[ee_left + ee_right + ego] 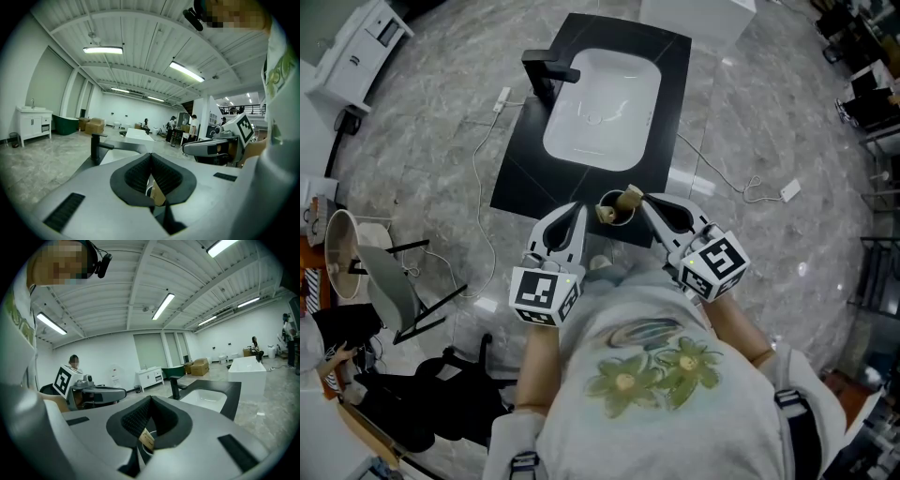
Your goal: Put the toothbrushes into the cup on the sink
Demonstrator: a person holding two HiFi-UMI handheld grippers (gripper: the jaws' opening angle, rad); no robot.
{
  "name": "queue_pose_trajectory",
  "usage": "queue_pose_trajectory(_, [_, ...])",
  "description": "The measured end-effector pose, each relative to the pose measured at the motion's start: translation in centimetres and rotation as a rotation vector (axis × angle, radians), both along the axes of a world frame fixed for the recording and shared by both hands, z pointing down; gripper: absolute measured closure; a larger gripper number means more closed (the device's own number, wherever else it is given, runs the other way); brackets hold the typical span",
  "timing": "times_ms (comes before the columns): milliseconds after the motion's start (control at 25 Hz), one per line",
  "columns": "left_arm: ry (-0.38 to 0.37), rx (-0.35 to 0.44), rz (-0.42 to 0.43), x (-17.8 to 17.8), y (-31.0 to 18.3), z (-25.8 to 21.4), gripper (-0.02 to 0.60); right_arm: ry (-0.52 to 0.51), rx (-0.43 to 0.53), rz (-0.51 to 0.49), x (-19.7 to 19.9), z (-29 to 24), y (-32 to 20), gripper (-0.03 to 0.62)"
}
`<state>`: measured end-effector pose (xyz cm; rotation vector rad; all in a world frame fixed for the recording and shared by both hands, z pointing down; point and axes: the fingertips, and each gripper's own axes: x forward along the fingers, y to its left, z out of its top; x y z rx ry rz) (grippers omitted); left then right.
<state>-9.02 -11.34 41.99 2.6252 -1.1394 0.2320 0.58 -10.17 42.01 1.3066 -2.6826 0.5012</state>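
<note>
Nearest, the left gripper (577,208) and right gripper (645,201) are both clenched shut and empty. They flank the cup (617,220) holding tan-boxed toothbrushes (629,198) at the black counter's (520,164) near edge, with the white basin (602,108) beyond.

We see the cup (619,223), dark and round, standing upright at the near edge of the black surface (520,178), just in front of the white sink (605,103). Tan toothbrushes (629,197) stand in it, their ends leaning out over its rim.
</note>
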Motion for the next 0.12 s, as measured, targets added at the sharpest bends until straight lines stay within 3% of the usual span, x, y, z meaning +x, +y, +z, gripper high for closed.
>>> queue_pose_trajectory(120, [0.004,0.001,-0.002,-0.31,-0.18,-0.14,0.563,0.005,-0.001,0.001,-0.26,-0.13,-0.16,0.554])
